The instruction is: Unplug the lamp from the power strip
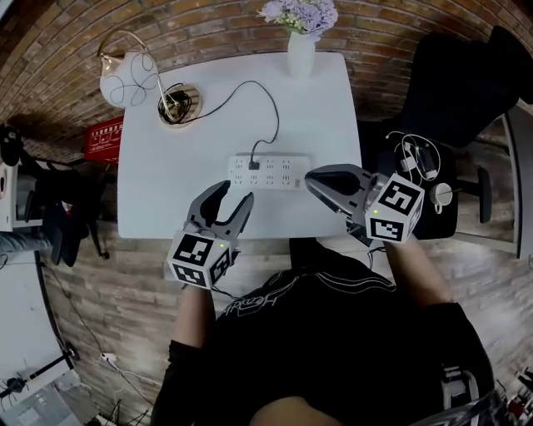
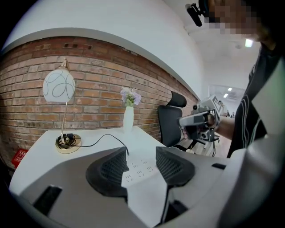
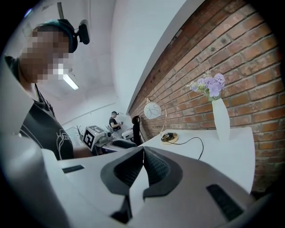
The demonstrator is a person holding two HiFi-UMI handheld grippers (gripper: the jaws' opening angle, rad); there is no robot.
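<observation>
On the table [image 1: 158, 200], flowers [image 1: 300, 14] in vase [image 1: 301, 55], plug [image 1: 254, 164] in power strip [image 1: 279, 174]

The power strip [image 1: 269, 171] lay on the table [image 1: 158, 191], near its front edge. The lamp [image 1: 129, 79] stood rear left, the vase [image 1: 301, 54] rear right; the cord [image 1: 250, 87] ran from lamp to strip.

The globe lamp [image 1: 129, 79] stands plugged into the white power strip [image 1: 269, 172].
</observation>
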